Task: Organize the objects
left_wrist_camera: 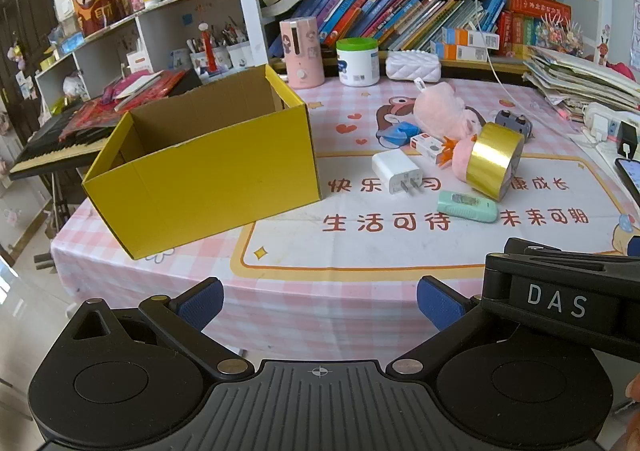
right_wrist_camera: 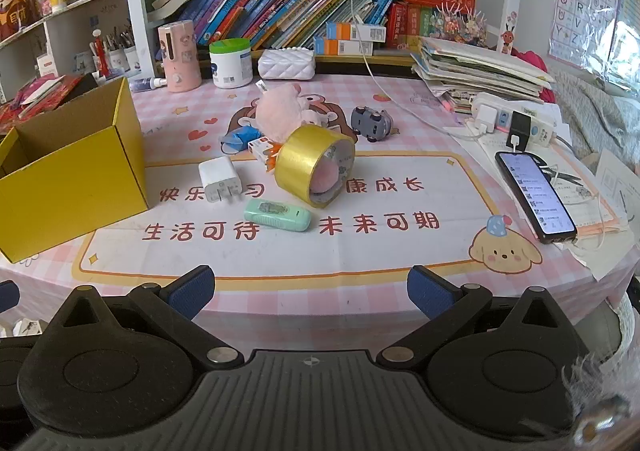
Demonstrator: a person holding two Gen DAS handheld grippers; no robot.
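An open yellow cardboard box [left_wrist_camera: 208, 179] [right_wrist_camera: 72, 179] stands empty at the left of the pink checked table. To its right lie a white charger plug [left_wrist_camera: 396, 172] [right_wrist_camera: 219, 179], a mint green case [left_wrist_camera: 467, 206] [right_wrist_camera: 278, 214], a gold tape roll [left_wrist_camera: 494, 160] [right_wrist_camera: 314, 165], a pink plush toy [left_wrist_camera: 438, 105] [right_wrist_camera: 280, 113], a small white and red box [left_wrist_camera: 428, 145] [right_wrist_camera: 260, 147], a blue wad [left_wrist_camera: 398, 131] [right_wrist_camera: 238, 137] and a grey toy car [left_wrist_camera: 514, 122] [right_wrist_camera: 372, 122]. My left gripper [left_wrist_camera: 320, 301] and right gripper [right_wrist_camera: 310, 291] hang open over the table's near edge, holding nothing.
A lit phone [right_wrist_camera: 536, 195] on a cable and a power strip [right_wrist_camera: 516, 121] lie at the right. A paper stack [right_wrist_camera: 480, 67], white tub [right_wrist_camera: 231, 63], pink dispenser [right_wrist_camera: 178, 55] and white quilted pouch [right_wrist_camera: 286, 65] line the back under bookshelves. A keyboard [left_wrist_camera: 52, 149] stands left of the table.
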